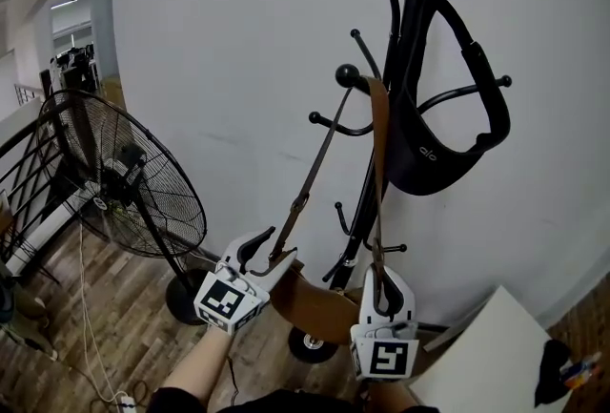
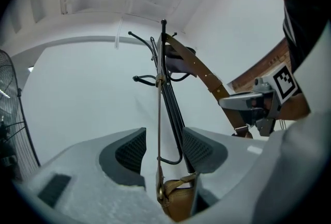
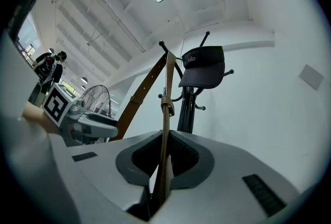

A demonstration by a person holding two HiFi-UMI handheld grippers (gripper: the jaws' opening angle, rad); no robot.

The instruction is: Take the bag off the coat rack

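The brown bag [image 1: 319,306] hangs low against the coat rack [image 1: 412,20], its strap [image 1: 379,163] looped over a knobbed hook beside a black cap [image 1: 438,154]. The right tongs [image 1: 385,285] are clamped on one run of the strap. The left tongs [image 1: 270,251] stand open, with the other run passing loosely between them.

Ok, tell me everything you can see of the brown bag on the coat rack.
The bag is brown and leather-looking, its rounded body hanging low beside the pole of the coat rack. Its long strap loops over a ball-tipped hook. One run looks narrow and has a metal buckle; the other is wider. The right gripper is shut on the wider run. The left gripper is open, with the narrow run between its jaws just above the body.
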